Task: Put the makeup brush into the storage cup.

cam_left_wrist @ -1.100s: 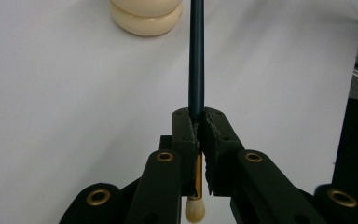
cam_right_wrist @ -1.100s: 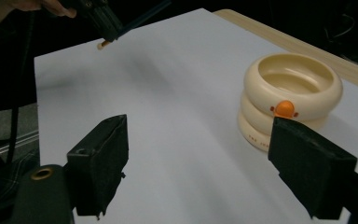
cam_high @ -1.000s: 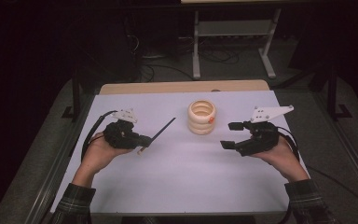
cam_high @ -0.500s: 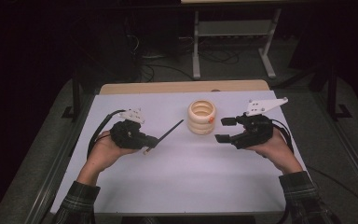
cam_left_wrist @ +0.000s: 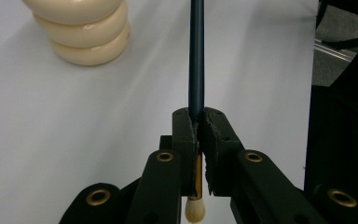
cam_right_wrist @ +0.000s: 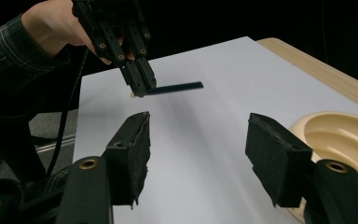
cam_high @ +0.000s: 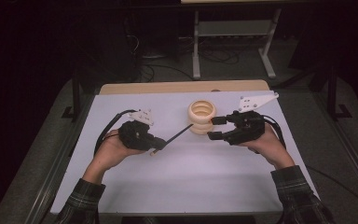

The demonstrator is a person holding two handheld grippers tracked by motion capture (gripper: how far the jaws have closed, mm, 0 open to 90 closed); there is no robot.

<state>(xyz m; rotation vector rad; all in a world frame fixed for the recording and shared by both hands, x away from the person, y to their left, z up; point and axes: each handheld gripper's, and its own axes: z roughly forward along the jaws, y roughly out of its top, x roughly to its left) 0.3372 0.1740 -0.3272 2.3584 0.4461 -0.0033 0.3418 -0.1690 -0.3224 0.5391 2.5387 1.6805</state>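
Note:
A cream ribbed holder [cam_high: 201,116] made of stacked rings stands at the middle of the white sheet, its top open. My left gripper [cam_high: 161,142] is shut on a thin brush [cam_high: 179,133] with a dark blue handle. The handle tip points at the holder and ends just short of it. In the left gripper view the handle [cam_left_wrist: 196,56] runs straight up from the jaws, the pale bristle end [cam_left_wrist: 195,210] hangs below them, and the holder [cam_left_wrist: 86,32] sits upper left. My right gripper [cam_high: 215,128] is open just right of the holder; its jaws have just been closing with nothing between them.
The white sheet [cam_high: 191,182] covers a table with a wooden far edge [cam_high: 182,87]. A metal stand [cam_high: 233,32] and cables are on the dark floor behind. In the right gripper view the holder's rim [cam_right_wrist: 340,140] is beside the right jaw.
Both hands have moved inward toward the holder. The brush tip has come closer to it. The right gripper's jaws stand narrower than before.

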